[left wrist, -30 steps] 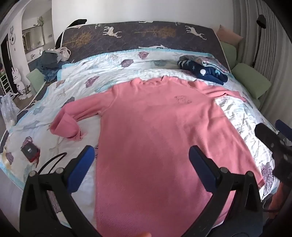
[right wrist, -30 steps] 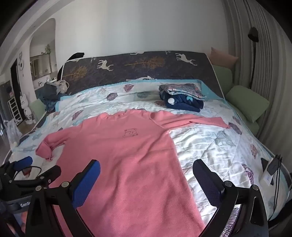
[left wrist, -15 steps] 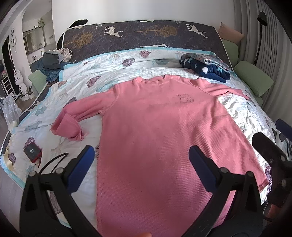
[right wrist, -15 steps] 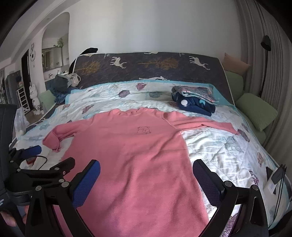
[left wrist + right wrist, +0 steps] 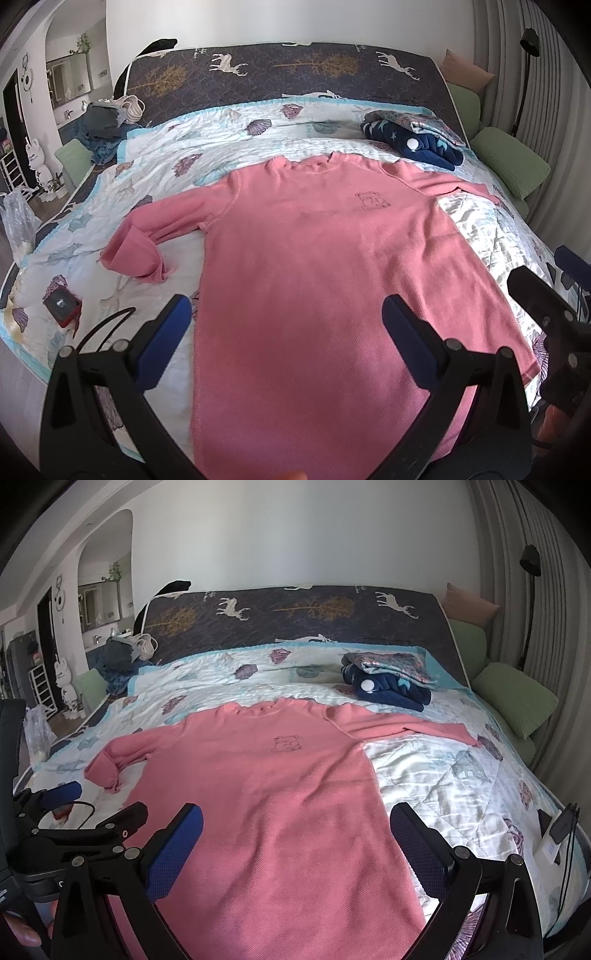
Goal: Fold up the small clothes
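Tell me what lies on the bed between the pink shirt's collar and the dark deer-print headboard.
Only bare shell-print quilt: nothing rests between the pink shirt collar and the headboard. The folded clothes stack sits off to the right. The right wrist view shows it best.

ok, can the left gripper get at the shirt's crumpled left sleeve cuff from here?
Probably yes. The left gripper is open and empty above the pink shirt. The crumpled cuff lies ahead to its left on bare quilt, nothing on it; only the red device and cable lie nearby.
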Tool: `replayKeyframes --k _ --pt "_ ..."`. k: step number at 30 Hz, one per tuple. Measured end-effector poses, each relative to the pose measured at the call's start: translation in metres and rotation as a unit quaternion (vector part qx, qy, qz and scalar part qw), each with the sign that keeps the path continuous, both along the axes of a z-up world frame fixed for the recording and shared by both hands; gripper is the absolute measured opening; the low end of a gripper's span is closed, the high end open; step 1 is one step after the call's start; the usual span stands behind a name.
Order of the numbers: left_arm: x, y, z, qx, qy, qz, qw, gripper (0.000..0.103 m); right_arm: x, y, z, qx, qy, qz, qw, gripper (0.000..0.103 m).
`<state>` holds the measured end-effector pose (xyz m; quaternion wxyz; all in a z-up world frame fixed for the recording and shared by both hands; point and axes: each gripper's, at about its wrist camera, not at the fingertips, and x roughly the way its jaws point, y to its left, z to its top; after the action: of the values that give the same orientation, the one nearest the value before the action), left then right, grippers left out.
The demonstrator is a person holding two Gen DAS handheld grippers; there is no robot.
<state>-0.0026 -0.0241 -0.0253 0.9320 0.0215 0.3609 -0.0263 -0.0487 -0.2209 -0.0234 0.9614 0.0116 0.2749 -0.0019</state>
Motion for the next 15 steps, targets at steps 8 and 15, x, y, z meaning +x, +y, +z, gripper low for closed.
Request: replayKeyframes --k 8,15 --pt "-0.0014 -0.0035 -0.002 0.004 0.002 -0.009 0.9999 0.103 0.0035 -0.0044 -0.003 0.002 0.009 -0.011 1.0 0.103" --pt "0.0011 -0.0051 -0.0028 0.003 0.011 -0.007 0.9999 0.103 0.0061 -0.0065 -0.0054 0.005 0.02 -0.014 1.0 0.103"
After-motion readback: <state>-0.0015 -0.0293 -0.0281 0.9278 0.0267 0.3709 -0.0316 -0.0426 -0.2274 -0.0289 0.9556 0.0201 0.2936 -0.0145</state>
